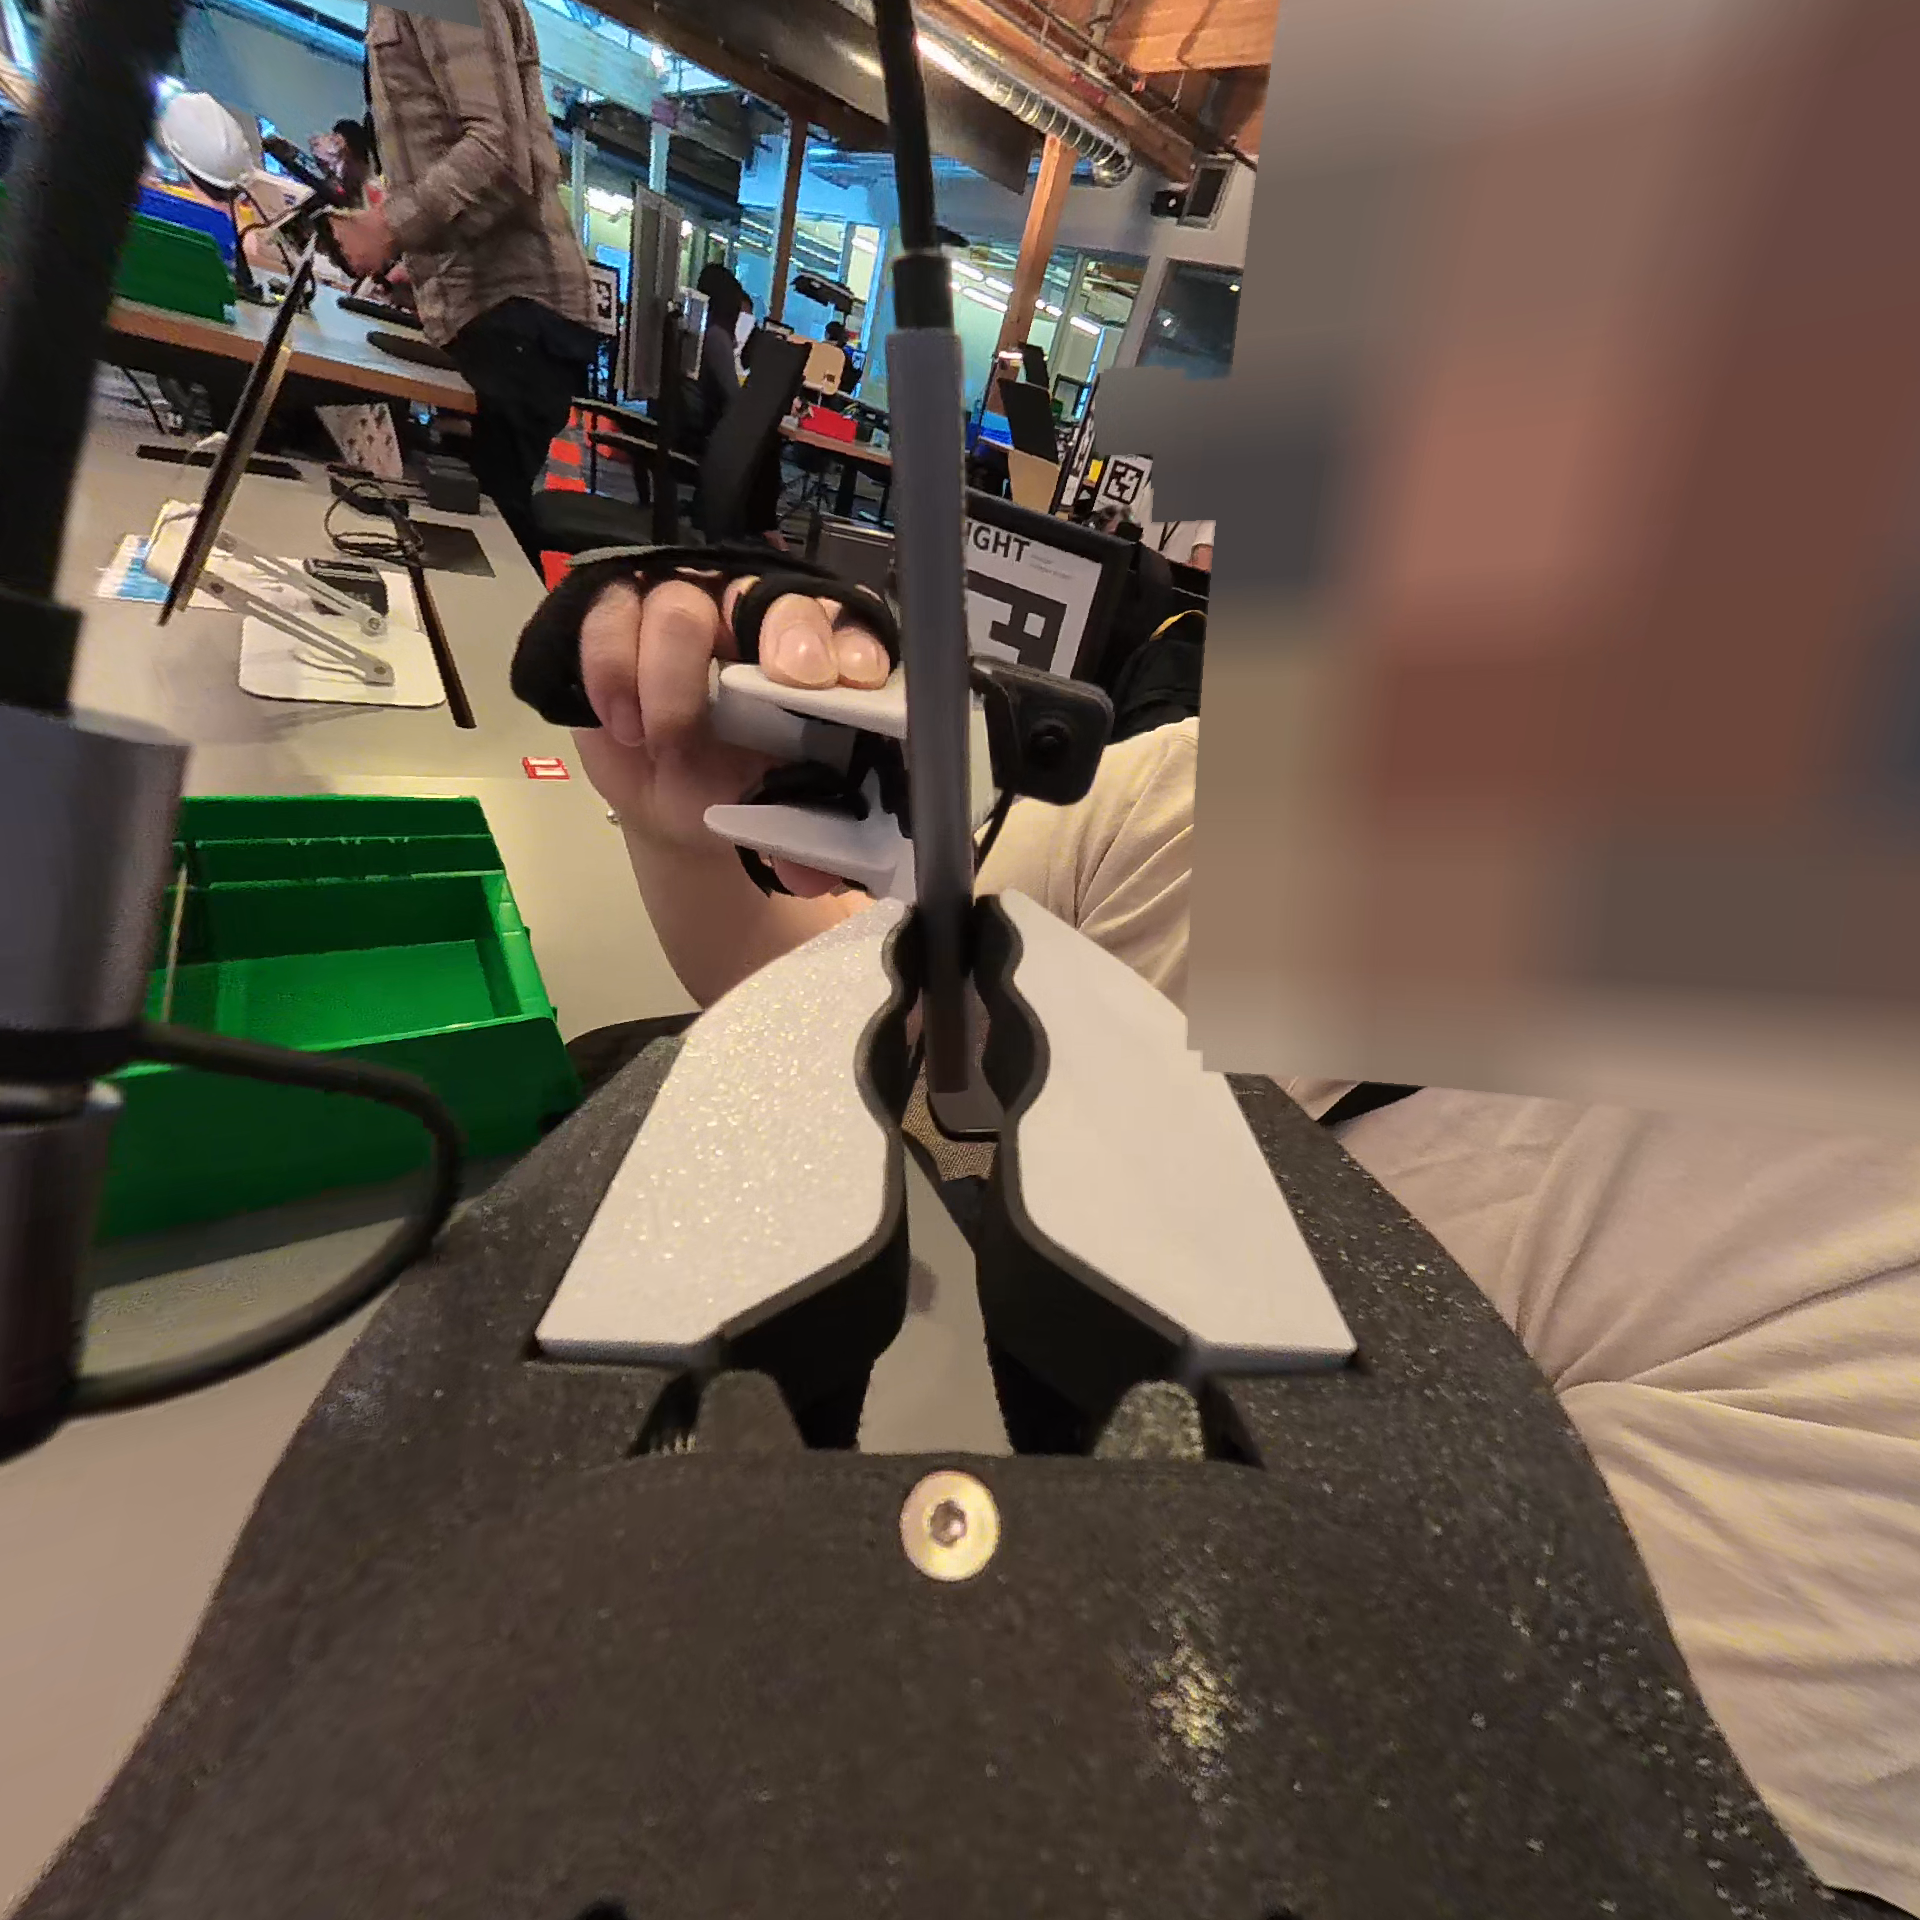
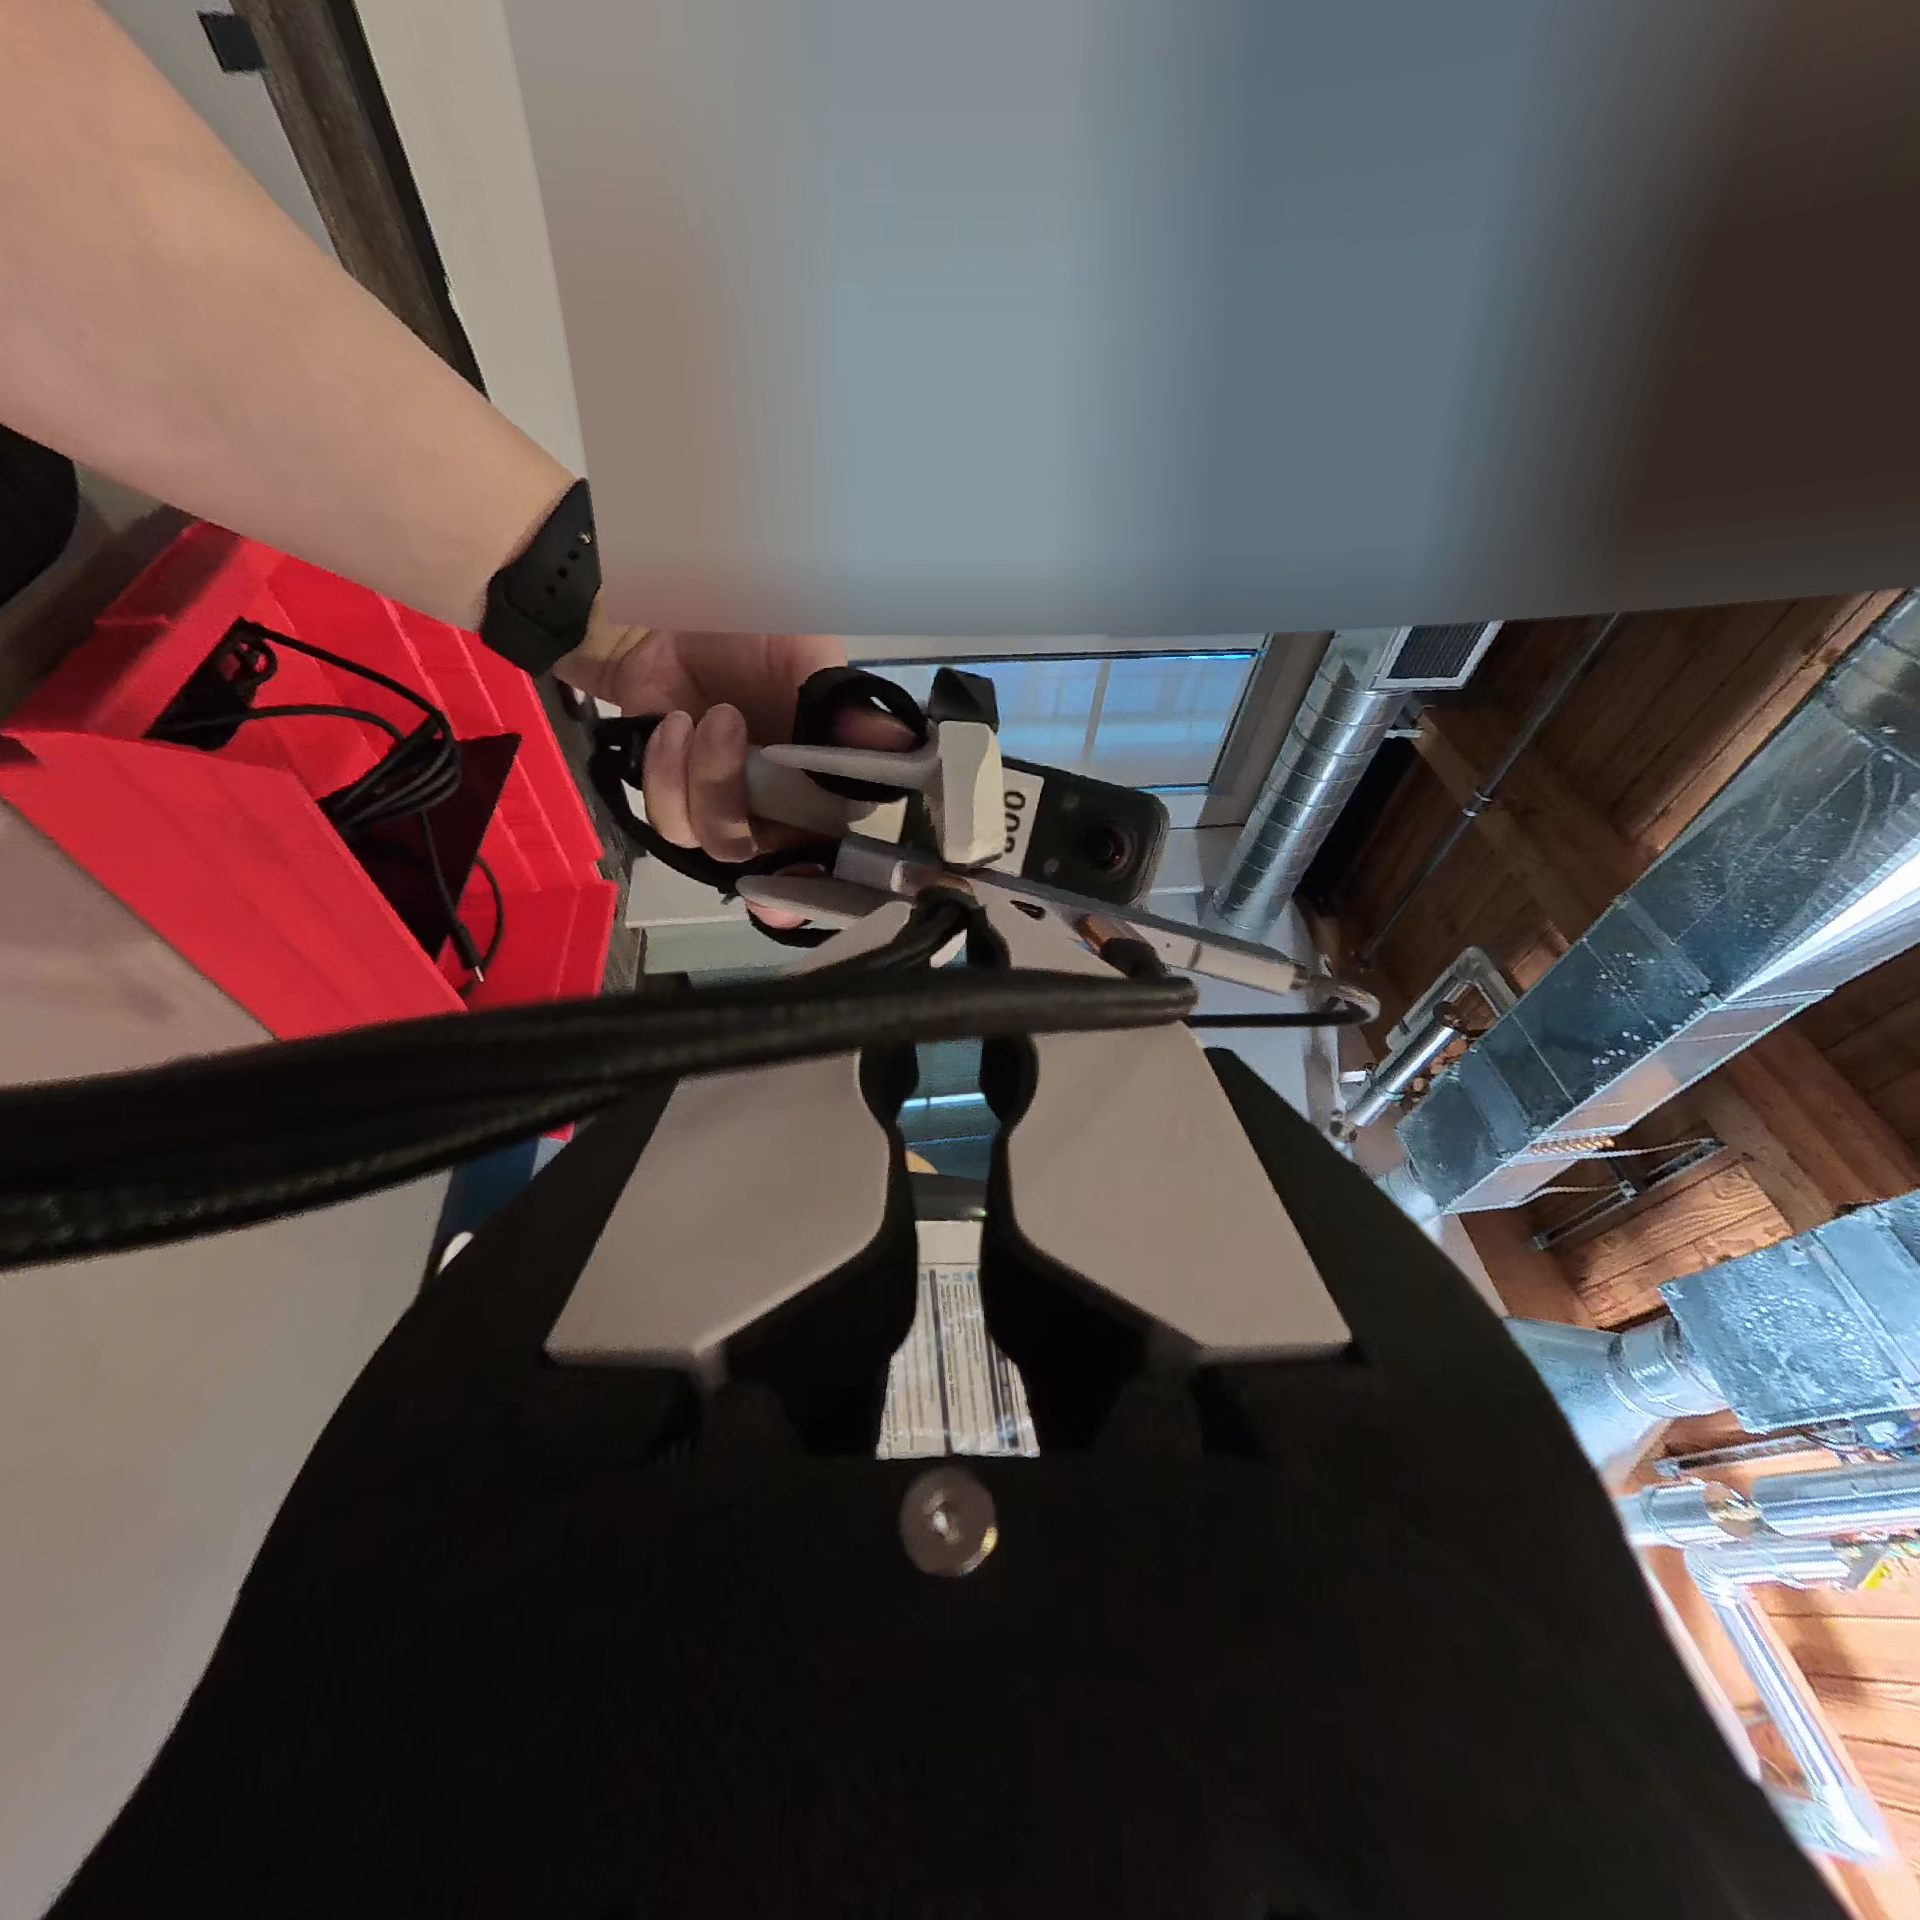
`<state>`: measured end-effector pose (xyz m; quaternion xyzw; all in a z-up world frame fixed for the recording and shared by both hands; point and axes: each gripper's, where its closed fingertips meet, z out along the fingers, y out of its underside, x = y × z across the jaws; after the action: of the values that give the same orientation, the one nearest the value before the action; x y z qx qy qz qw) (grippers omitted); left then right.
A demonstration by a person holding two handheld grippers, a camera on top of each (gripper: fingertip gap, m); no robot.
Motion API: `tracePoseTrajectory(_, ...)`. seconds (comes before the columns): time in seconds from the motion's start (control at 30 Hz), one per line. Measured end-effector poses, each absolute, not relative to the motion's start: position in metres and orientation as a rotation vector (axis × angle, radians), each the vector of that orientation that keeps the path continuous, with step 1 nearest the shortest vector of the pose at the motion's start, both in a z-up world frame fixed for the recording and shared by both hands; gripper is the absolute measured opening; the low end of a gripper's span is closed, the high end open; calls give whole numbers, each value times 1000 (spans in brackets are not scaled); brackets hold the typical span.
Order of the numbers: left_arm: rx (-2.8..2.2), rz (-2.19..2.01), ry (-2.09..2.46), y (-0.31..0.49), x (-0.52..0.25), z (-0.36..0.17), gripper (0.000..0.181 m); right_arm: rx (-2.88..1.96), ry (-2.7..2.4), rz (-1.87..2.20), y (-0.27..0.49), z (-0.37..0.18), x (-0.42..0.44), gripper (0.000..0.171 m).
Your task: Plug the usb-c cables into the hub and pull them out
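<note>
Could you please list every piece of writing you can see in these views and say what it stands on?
I do not quote wording, so here are the things that bear it:
Black-and-white marker board behind the hub: large letters.
Small marker tag: pattern only.
Red sticker on the table: too small to read.
White label beside the far camera: digits.
Printed sheet: too small to read.

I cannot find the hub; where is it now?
In the left wrist view the hub stands upright at centre, clamped between the left tongs, with the green bin at left.
</note>
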<state>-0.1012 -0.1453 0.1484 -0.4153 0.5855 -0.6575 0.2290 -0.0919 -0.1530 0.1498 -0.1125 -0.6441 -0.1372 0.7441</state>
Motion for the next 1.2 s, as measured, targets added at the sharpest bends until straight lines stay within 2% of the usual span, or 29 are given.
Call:
tracePoseTrajectory(0.2, -1156, -1914, 1613, -144, -95, 145, 9, -262, -1435, -253, -153, 147, -88, 8)
tracePoseTrajectory(0.83, -1196, -1846, 1579, -135, -93, 141, 9, -351, -1426, -145, -139, 145, -84, 8)
tracePoseTrajectory(1.2, -1320, -1660, 1488, -116, -87, 135, 12, -408, -1390, -30, -120, 141, -79, 8)
